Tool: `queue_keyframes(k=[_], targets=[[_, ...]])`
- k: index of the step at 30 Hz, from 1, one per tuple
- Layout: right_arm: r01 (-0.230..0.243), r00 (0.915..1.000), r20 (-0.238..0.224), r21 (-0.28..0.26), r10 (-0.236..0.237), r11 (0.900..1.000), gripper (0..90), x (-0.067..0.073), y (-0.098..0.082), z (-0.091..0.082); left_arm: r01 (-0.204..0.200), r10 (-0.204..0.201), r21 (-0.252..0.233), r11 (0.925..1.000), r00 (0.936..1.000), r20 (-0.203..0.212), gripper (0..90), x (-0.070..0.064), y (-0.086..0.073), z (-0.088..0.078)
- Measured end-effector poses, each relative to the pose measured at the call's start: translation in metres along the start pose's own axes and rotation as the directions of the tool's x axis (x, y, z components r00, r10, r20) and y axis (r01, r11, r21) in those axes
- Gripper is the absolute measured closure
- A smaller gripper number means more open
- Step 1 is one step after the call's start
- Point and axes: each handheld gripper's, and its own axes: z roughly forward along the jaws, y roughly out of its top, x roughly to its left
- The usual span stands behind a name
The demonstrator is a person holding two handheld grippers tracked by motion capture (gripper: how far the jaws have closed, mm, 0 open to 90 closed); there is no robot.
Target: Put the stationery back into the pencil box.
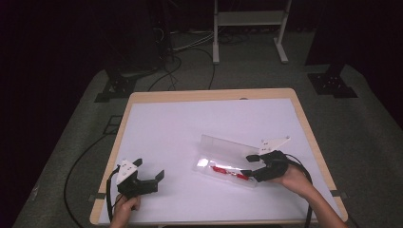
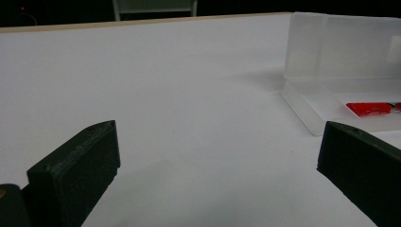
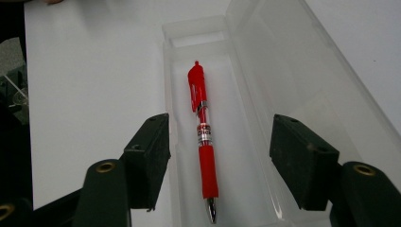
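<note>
At the lower left of the high view, the left gripper (image 1: 151, 172) rests low over the white table (image 1: 180, 123), its jaws wide apart with nothing between them. In the left gripper view only bare tabletop lies between them, and the box sits off at the right edge.

Right of centre lies the clear plastic box (image 1: 228, 159), its lid tipped up on the far side. The red pen (image 3: 203, 137) lies lengthwise in the tray, clip end away from the right gripper view's camera and tip toward it.

At the lower right of the high view, the right gripper (image 1: 249, 164) hangs at the box's near end, jaws apart and clear of the pen, one on either side of the tray.

The step in hand looks like closing the box. To do it well, the right gripper should draw clear of the tray wall, then nudge the lid down from behind while the left gripper steadies the tray so it does not slide.
</note>
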Motion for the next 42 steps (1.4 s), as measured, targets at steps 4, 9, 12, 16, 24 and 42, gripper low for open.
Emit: queue_keyframes(k=[4,9,12,16,24,42], targets=[[-0.008,0.9999,0.009,-0.005,0.008,1.000,36.6,-0.001,-0.005,-0.004,0.000,0.000,0.000,1.0000,1.0000,0.000,0.0,0.000,0.000,0.000],[-0.013,0.9997,0.019,-0.010,0.013,1.000,36.1,-0.001,-0.010,-0.011,0.000,0.000,0.001,1.0000,1.0000,0.000,0.0,0.000,0.000,0.000],[-0.020,0.9995,0.023,-0.012,0.020,1.000,35.9,-0.002,-0.014,-0.014,0.000,0.000,0.001,1.0000,1.0000,0.000,0.0,0.000,0.000,0.000],[-0.026,0.9992,0.029,-0.011,0.026,1.000,35.5,-0.003,-0.018,-0.018,-0.002,0.002,0.001,1.0000,1.0000,0.000,0.0,0.000,0.000,0.001],[-0.040,0.9982,0.043,-0.015,0.041,0.999,35.2,-0.004,-0.027,-0.025,-0.001,0.001,0.001,1.0000,1.0000,0.001,0.0,0.000,0.000,0.001],[-0.080,0.9941,0.071,-0.029,0.082,0.996,34.1,-0.007,-0.049,-0.041,-0.003,0.003,0.004,1.0000,1.0000,0.000,0.0,0.000,0.000,0.001]])
